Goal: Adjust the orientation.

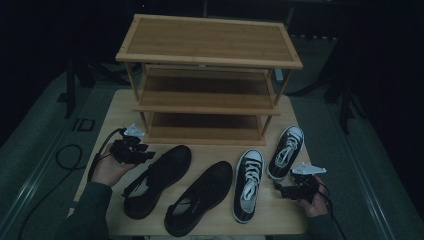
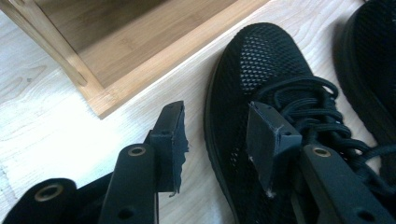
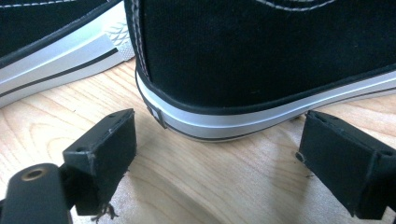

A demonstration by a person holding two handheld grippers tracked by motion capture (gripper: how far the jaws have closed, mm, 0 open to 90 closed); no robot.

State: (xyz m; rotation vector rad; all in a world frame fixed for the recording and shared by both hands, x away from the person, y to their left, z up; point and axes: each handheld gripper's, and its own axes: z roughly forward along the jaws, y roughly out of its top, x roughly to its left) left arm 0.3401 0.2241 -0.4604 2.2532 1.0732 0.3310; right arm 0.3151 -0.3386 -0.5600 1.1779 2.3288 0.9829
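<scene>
Two black mesh lace-up shoes (image 1: 160, 180) (image 1: 200, 197) and two black-and-white canvas sneakers (image 1: 248, 182) (image 1: 286, 150) lie in a row in front of a three-tier wooden shoe rack (image 1: 207, 55). My left gripper (image 1: 146, 154) hovers by the toe of the leftmost black shoe (image 2: 261, 60). Its jaws stand open, one over the table and one over the shoe's mesh, and nothing is held between them. Low on the table, my right gripper (image 1: 280, 190) points at the heel of the far-right sneaker (image 3: 261, 60), jaws wide open (image 3: 222, 126) and short of the heel.
The rack stands at the back of the light wooden table (image 1: 115, 110), its lowest shelf (image 2: 140, 56) just beyond my left gripper. The other sneaker's sole (image 3: 60, 56) lies left of the heel. Cables trail off the table's left side (image 1: 67, 155). Dark floor surrounds the table.
</scene>
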